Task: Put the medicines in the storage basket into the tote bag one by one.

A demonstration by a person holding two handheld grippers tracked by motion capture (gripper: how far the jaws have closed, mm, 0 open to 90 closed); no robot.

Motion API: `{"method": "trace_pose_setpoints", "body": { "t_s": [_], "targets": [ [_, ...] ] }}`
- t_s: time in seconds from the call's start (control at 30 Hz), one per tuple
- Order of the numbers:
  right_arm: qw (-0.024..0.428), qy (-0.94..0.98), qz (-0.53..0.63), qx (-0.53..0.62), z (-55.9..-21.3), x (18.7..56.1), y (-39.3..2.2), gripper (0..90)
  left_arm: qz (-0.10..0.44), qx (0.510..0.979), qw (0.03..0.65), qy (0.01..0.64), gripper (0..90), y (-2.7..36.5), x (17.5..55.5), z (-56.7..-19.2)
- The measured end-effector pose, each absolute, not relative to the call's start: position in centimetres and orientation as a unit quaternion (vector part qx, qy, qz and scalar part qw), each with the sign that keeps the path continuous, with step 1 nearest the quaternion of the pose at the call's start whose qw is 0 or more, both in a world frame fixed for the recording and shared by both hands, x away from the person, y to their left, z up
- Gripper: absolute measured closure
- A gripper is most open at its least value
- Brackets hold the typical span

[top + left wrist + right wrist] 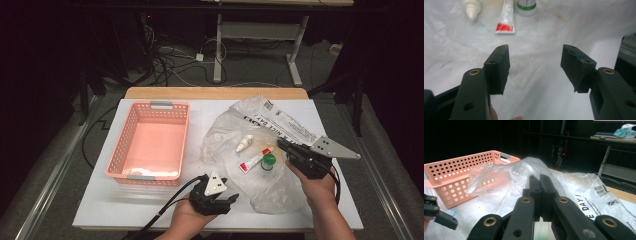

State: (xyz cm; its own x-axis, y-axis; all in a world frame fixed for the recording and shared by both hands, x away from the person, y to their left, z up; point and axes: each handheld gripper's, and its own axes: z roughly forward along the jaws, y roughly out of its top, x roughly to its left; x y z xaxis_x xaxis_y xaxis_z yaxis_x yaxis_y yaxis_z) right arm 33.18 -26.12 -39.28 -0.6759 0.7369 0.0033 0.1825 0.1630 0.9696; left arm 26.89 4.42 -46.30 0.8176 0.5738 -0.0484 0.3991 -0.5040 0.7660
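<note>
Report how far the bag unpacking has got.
Done: nothing, the pink basket looks empty. In hand: the right claw is shut on the plastic bag; the left claw is open, facing the tube. Left: tube, white bottle, green-capped jar.

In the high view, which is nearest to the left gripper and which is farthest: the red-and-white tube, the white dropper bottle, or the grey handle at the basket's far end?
From the left gripper:
1. Red-and-white tube, up and to its right, on the plastic bag.
2. White dropper bottle, just beyond the tube.
3. Grey handle, at the far end of the pink basket.

Glossy crinkled plastic bag (pixel 260 130), perforated plastic basket (pixel 150 145)
</note>
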Motion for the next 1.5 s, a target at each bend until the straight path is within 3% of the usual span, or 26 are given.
{"method": "trace_pose_setpoints", "body": {
  "t_s": [0.17, 0.27, 0.33, 0.53, 0.67, 0.8, 0.9, 1.1, 1.17, 1.33, 1.5],
  "targets": [
    [0.249, 0.72, 0.562, 0.322, -39.3, 33.3, -26.5, 90.0, 0.091, 0.859, 0.394, 0.314, 30.9, 4.9, 27.4, -48.3],
    [0.25, 0.717, 0.563, 0.326, -39.2, 33.1, -26.7, 90.0, 0.113, 0.857, 0.379, 0.329, 26.3, 4.9, 28.5, -48.6],
    [0.25, 0.717, 0.563, 0.326, -39.2, 33.0, -26.8, 90.0, 0.094, 0.855, 0.37, 0.352, 21.9, 5.1, 29.3, -48.9],
    [0.255, 0.713, 0.563, 0.331, -39.2, 32.8, -27.6, 90.0, 0.05, 0.832, 0.408, 0.373, 21.4, 5.3, 30.7, -49.0],
    [0.259, 0.712, 0.56, 0.335, -39.3, 32.4, -28.0, 90.0, 0.029, 0.828, 0.396, 0.397, 17.8, 4.4, 32.6, -49.2],
    [0.268, 0.702, 0.562, 0.344, -38.9, 31.9, -28.9, 90.0, 0.04, 0.83, 0.39, 0.397, 16.0, 3.6, 33.2, -49.2],
    [0.274, 0.699, 0.561, 0.349, -38.7, 31.6, -29.4, 90.0, 0.04, 0.829, 0.394, 0.395, 22.7, 3.3, 33.4, -49.2],
    [0.272, 0.706, 0.554, 0.346, -38.9, 30.9, -29.1, 90.0, 0.047, 0.845, 0.388, 0.365, 46.5, 2.5, 33.4, -49.2],
    [0.273, 0.709, 0.552, 0.343, -39.1, 30.7, -29.0, 90.0, 0.056, 0.85, 0.385, 0.355, 61.3, 2.2, 33.1, -49.2],
    [0.27, 0.713, 0.548, 0.344, -39.3, 30.3, -28.8, 90.0, 0.046, 0.854, 0.387, 0.344, 85.6, 2.1, 33.1, -49.2],
    [0.267, 0.716, 0.544, 0.347, -39.6, 30.2, -28.8, 90.0, 0.049, 0.86, 0.397, 0.318, 87.8, 2.2, 32.7, -49.1]
  ]
}}
